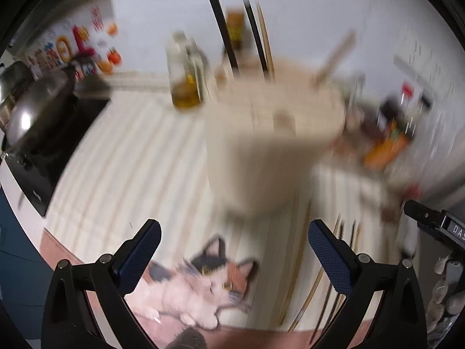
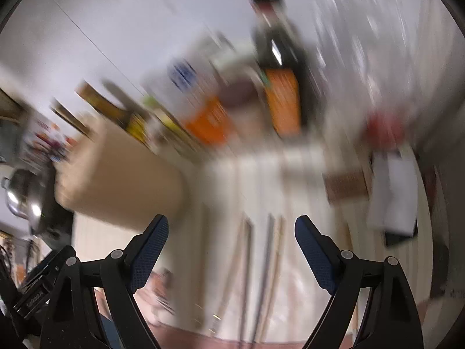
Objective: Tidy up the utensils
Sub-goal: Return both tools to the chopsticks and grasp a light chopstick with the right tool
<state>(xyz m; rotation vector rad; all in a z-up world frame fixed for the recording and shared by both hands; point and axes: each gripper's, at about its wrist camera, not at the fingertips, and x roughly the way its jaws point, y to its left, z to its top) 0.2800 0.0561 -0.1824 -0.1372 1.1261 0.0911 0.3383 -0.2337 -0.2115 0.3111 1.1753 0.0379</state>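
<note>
Both tongs wide, empty: left tongs point(image 1: 234, 242), right tongs point(image 2: 232, 237). Chopsticks point(image 2: 247, 264) flat on tabletop point(image 1: 122, 157); best pinched mid-length, dropped upright into beige holder point(image 1: 273, 145).

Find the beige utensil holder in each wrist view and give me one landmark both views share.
Left wrist view: the beige utensil holder fills the centre, blurred, with chopsticks standing in it, above the open jaws.
Right wrist view: the same holder sits at the left, above the left jaw.
Shared landmark: the loose chopsticks lying on the striped mat, at lower right in the left view and between the jaws in the right view.
</note>
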